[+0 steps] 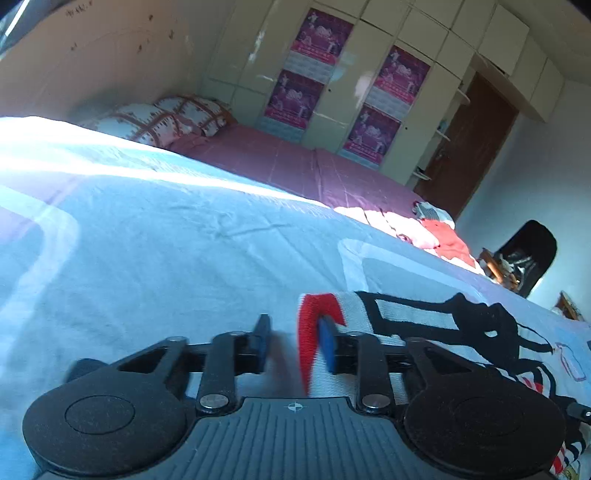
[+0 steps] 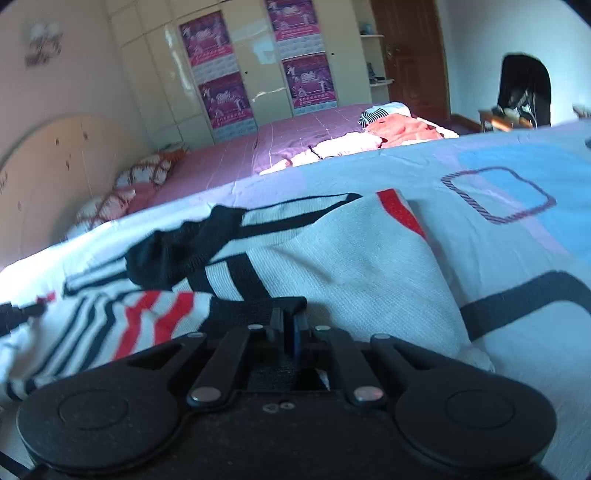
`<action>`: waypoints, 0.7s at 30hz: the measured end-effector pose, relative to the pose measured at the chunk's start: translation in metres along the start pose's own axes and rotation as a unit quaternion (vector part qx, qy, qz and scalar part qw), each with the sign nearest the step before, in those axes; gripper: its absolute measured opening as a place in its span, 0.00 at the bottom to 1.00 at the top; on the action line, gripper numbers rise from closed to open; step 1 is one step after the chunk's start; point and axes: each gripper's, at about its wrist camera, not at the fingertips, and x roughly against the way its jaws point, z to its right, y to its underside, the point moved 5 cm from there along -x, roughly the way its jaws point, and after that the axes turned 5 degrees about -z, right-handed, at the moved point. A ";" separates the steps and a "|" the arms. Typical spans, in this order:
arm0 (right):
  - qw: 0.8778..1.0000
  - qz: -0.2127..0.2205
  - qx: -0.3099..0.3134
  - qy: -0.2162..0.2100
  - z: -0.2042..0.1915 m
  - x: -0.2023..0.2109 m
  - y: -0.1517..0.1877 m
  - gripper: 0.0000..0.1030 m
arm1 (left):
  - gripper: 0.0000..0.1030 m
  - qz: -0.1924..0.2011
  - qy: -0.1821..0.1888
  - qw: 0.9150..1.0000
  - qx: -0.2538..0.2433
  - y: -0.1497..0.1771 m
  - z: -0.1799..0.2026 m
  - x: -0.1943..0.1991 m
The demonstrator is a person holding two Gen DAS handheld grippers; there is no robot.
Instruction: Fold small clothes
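Black linkage arms of the left gripper fill the bottom of the left wrist view, its blue-padded jaws standing apart. A red-trimmed edge of the white knit garment stands up between them, against the right pad; the left pad is clear of it, so the jaws are released rather than clamped. This garment, marked with black lines and red stripes, lies on the pale blue bedspread and runs off to the right. Further back, a pink sheet covers the far part of the bed, with patterned pillows at its head, a heap of red and white clothes near the right edge, and a cream wardrobe carrying magenta posters.

From the right wrist view, the right gripper is clenched, its jaws nearly together on a black band of the same garment. White knit fabric spreads ahead and to both sides of it, with a dark crumpled part to the left. Behind are a brown door and a dark chair.
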 end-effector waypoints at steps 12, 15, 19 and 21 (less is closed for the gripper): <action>0.994 -0.027 -0.081 -0.072 0.002 0.001 0.019 0.07 | 0.48 -0.054 0.024 0.998 -0.025 0.079 0.038 0.047; 0.996 0.005 -0.058 -0.070 -0.002 0.028 0.014 0.07 | 0.48 -0.057 0.019 0.998 -0.036 0.077 0.035 0.051; 0.998 -0.019 -0.033 -0.044 0.001 0.023 0.027 0.07 | 0.47 -0.059 0.025 0.997 -0.048 0.076 0.031 0.051; 0.999 -0.024 -0.027 -0.041 0.003 0.012 0.033 0.07 | 0.47 -0.057 0.020 0.996 -0.070 0.077 0.034 0.052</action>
